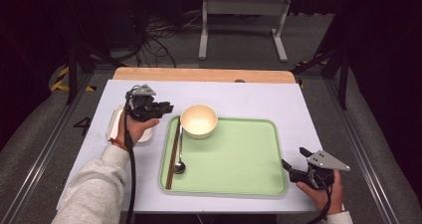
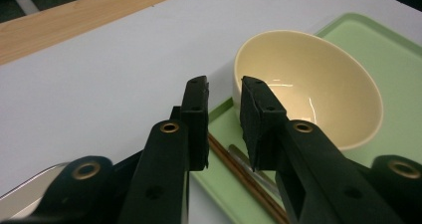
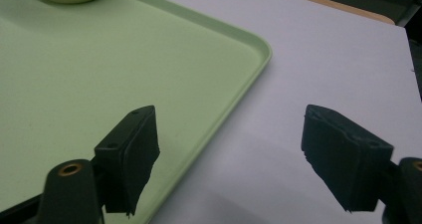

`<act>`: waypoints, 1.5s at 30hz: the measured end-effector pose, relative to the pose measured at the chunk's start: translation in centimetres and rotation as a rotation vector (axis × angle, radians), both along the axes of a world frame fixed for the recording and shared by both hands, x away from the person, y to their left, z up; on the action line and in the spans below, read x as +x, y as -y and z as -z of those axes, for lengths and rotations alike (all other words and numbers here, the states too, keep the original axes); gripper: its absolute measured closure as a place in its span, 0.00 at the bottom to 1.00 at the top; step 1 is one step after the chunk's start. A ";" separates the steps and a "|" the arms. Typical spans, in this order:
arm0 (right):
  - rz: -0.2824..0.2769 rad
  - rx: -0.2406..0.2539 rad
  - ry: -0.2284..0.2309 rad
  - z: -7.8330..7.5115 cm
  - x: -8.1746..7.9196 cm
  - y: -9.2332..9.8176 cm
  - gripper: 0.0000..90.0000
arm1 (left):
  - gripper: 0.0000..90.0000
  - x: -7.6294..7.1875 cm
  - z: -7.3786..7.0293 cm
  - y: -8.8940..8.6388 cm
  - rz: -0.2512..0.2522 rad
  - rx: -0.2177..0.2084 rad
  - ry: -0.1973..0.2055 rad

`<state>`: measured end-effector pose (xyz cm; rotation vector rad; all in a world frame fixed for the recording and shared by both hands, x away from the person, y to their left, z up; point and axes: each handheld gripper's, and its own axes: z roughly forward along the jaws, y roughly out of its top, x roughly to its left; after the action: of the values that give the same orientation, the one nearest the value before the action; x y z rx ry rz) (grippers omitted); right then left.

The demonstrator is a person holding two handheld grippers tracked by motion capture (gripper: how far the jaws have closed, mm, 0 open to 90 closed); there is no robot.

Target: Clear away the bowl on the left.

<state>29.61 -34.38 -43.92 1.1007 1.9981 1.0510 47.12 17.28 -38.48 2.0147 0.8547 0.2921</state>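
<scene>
Pictured from above: left claw poised over the left part of the white-topped bench, jaws parted by a narrow gap with nothing between them, tips aimed at the round cream-coloured plastic bowl seated in the far-left corner of the pale green rectangular plastic tray. Seen along the left claw's own jaws, bowl just beyond the tips, tray rim beneath them. Lying along the tray's left edge, a pair of dark brown wooden chopsticks and a silver metal spoon, side by side, just beside the bowl. Under the left hand, a white oblong dish near the bench's left edge. Right claw parked at the bench's near-right corner, jaws spread wide and empty, straddling the tray's corner without touching it. Likely hazards from here: too narrow a gap to take the bowl's wall, so a push at the rim could skid or tip the bowl; a low sweep could catch the chopsticks and spoon and scatter them; a dragged sleeve or cable could nudge the white dish.
</scene>
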 end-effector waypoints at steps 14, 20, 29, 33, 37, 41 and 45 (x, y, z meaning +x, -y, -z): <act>-0.004 -0.005 -0.004 0.1 0.1 -0.2 0.26 | 0.71 -1.8 0.5 -5.2 -0.048 0.104 0.014; -0.002 -0.004 0.000 0.0 0.0 -0.1 0.26 | 0.65 -2.7 0.7 -7.3 -0.068 0.175 0.012; -0.006 -0.007 -0.004 0.1 0.1 -0.3 0.26 | 0.54 -3.4 1.7 -11.1 -0.162 0.202 -0.026; -0.005 -0.007 -0.005 0.1 0.1 -0.3 0.26 | 0.51 -3.3 2.8 -13.0 -0.214 0.207 -0.070; -0.006 -0.006 -0.007 0.1 0.1 -0.2 0.26 | 0.47 -3.0 4.0 -14.3 -0.262 0.193 -0.141; -0.009 -0.010 -0.013 0.2 0.1 -0.3 0.26 | 0.46 -2.5 5.3 -15.3 -0.282 0.183 -0.218; -0.007 -0.010 -0.016 0.2 0.2 -0.3 0.26 | 0.44 -1.9 6.6 -16.0 -0.293 0.159 -0.307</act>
<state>29.77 -34.11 -44.13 1.1008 2.0184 1.0375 45.18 33.29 -45.11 2.1113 1.3626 0.2225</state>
